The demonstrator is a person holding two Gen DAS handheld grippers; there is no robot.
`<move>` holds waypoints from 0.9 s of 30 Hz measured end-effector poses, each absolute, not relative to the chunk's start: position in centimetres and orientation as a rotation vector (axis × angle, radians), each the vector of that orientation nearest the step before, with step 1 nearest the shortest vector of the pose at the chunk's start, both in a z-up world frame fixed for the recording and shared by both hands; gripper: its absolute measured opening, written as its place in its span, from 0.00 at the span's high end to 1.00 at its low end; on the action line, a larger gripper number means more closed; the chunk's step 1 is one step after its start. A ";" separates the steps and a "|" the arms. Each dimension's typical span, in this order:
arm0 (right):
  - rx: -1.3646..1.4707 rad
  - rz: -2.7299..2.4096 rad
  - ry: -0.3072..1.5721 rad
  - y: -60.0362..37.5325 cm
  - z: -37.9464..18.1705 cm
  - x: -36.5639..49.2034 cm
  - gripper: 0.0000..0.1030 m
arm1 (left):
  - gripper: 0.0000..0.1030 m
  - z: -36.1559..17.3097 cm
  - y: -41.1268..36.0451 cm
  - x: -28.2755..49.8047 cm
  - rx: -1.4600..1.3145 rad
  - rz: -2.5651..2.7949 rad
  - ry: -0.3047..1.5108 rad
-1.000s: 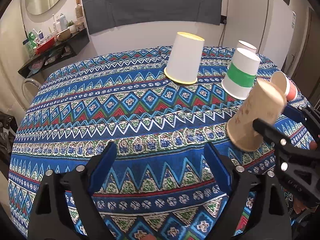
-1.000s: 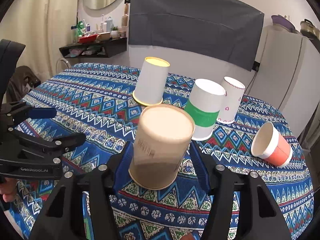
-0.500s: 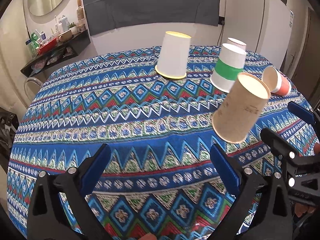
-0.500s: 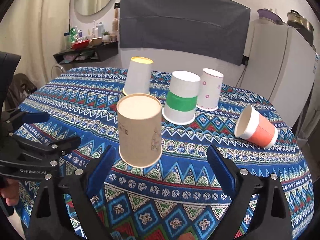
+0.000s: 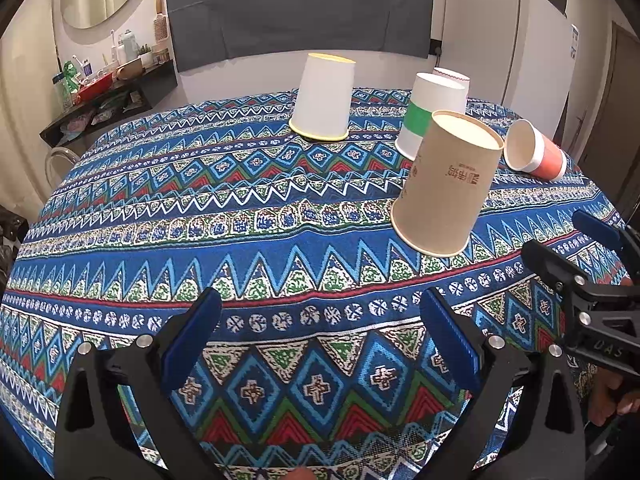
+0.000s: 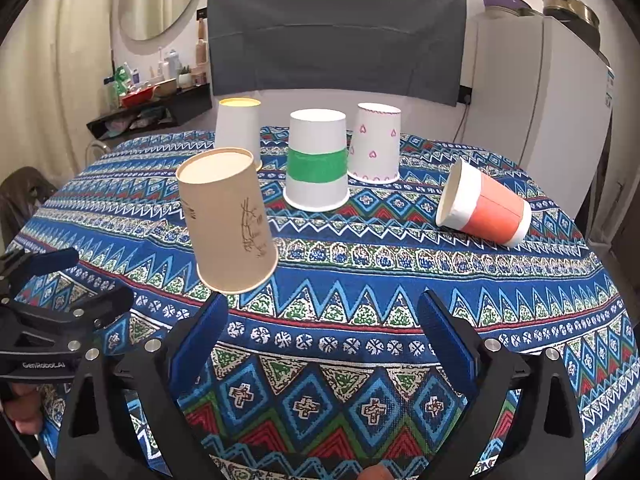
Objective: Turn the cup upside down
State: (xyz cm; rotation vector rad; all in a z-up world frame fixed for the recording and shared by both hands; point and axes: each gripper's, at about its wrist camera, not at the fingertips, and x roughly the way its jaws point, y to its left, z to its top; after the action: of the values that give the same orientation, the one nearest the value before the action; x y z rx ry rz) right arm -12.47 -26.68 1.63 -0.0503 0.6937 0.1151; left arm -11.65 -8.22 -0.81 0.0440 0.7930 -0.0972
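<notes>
Right wrist view has the brown paper cup [image 6: 228, 222] mouth-down on the patterned cloth of the desk [image 6: 400, 304], leaning a little, just ahead and to the left of the right gripper [image 6: 322, 344]. That gripper is released, its blue-padded jaws spread wide with nothing between them and the cup clear of both.

Behind the brown cup stand three more cups upside down: a white cup with a yellow rim [image 6: 238, 130], a green-banded cup [image 6: 317, 160] and a cup with small hearts [image 6: 375, 142]. An orange cup [image 6: 484, 210] lies on its side off to the right, mouth facing left.

From the left wrist view, the left gripper [image 5: 320, 340] is also released and holds nothing, low over the near part of the desk. The brown cup sits ahead and to its right, well apart from it.
</notes>
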 end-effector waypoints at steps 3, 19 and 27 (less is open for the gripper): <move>-0.032 0.124 0.693 -27.0 1.6 -12.4 0.11 | 0.06 -1.1 -8.2 -11.5 0.041 -0.089 0.796; -0.044 0.151 0.698 -26.4 1.2 -13.1 0.09 | 0.06 -0.6 -8.2 -12.8 0.042 -0.077 0.731; -0.038 0.132 0.673 -26.6 1.5 -13.4 0.09 | 0.06 -0.6 -8.0 -12.7 0.031 -0.084 0.731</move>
State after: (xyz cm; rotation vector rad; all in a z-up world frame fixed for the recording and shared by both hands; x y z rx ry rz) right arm -13.39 -26.60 1.52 -0.0378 0.6728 0.1324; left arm -12.67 -8.00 -0.57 0.0312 0.7314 -0.0843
